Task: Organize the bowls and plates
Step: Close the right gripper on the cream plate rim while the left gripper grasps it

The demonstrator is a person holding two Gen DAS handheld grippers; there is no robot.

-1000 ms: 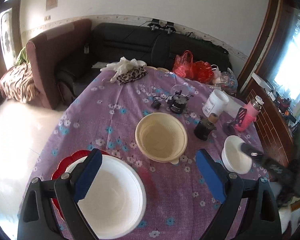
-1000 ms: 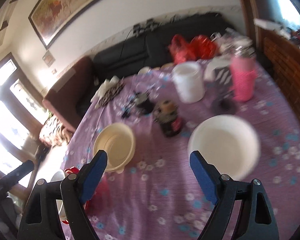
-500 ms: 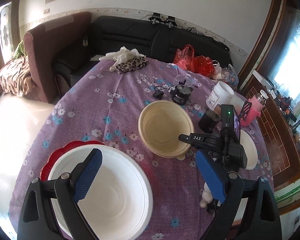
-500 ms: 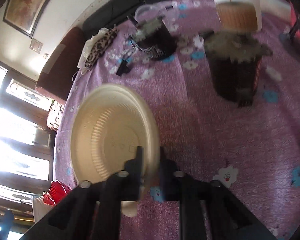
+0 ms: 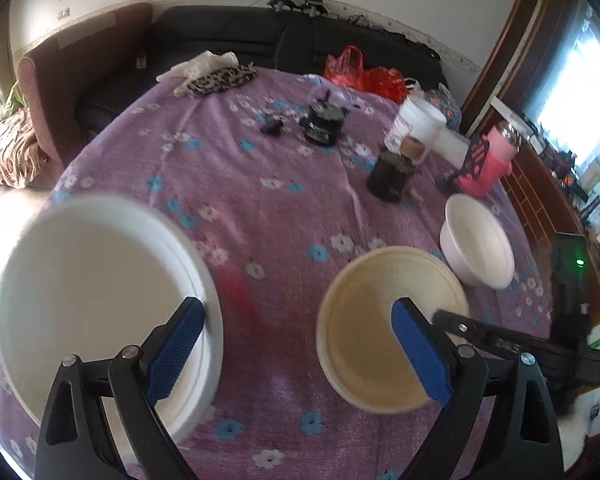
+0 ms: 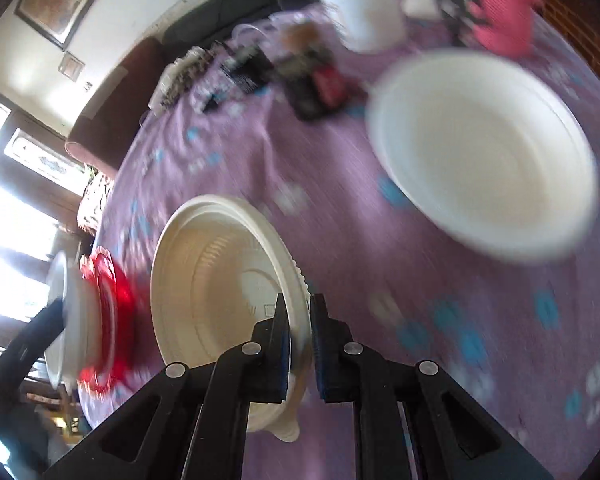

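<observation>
While the right hand-held gripper point(image 6: 300, 332) pinches the rim of the cream bowl point(image 6: 220, 280) on the bench point(image 6: 380, 280), the left hand-held gripper point(image 5: 296, 336) hangs spread, one finger over the white plate point(image 5: 100, 292)

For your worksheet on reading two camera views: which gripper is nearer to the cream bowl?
Right. The right gripper is shut on the cream bowl at its near rim. The left gripper is open beside it, one finger at the white plate.
</observation>
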